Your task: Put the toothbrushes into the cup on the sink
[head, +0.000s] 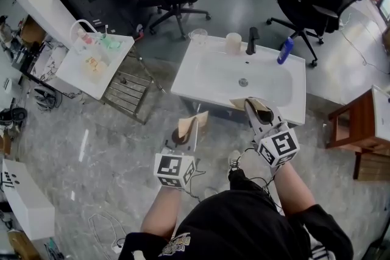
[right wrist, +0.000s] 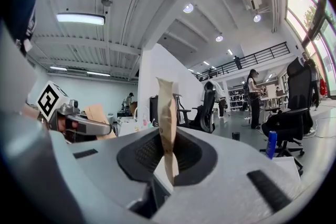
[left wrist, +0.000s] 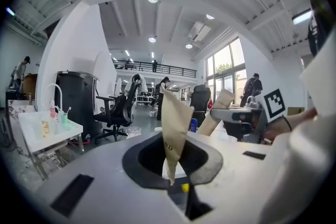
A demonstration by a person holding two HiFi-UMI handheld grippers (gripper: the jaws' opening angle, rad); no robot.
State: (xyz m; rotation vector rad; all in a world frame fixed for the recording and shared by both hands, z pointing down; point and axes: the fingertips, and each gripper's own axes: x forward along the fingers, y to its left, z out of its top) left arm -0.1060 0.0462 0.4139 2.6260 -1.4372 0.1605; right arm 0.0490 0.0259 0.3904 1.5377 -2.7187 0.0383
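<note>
At the upper left of the head view stands a small white washstand surface (head: 73, 70) on a metal frame, well apart from the main basin. A pale green cup (head: 109, 43) sits on it among other small items. Thin sticks rise from that cup in the left gripper view (left wrist: 63, 118); they may be the toothbrushes, but they are too small to tell.

Lower centre-left, the person holds the left hand-held gripper (head: 192, 123) short of the sink's front edge. Its tan pads are pressed together with nothing between them (left wrist: 168, 102).

The wide white rectangular sink (head: 207, 79) fills the middle of the frame, and no toothbrush can be made out on it. Along its back rim stand a clear plastic cup (head: 198, 37), a beige cup (head: 233, 43) and, just beside that one, a black faucet (head: 251, 41).

The right hand-held gripper (head: 256, 108) hangs over the sink's front edge, also clenched on nothing (right wrist: 166, 86). A blue bottle (head: 285, 50) sits at the back right of the rim, and a brown wooden stool (head: 359, 125) stands at the far right.

The task looks barely begun, and several things could go wrong:
- Two cups share the rim, so a brush could go into the wrong one.
- Both cups look light, so a brush lowered at a slant could tip one into the basin or against the faucet.
- A thin handle pinched off-centre between flat pads could swivel or slip out while being carried across from the washstand.
</note>
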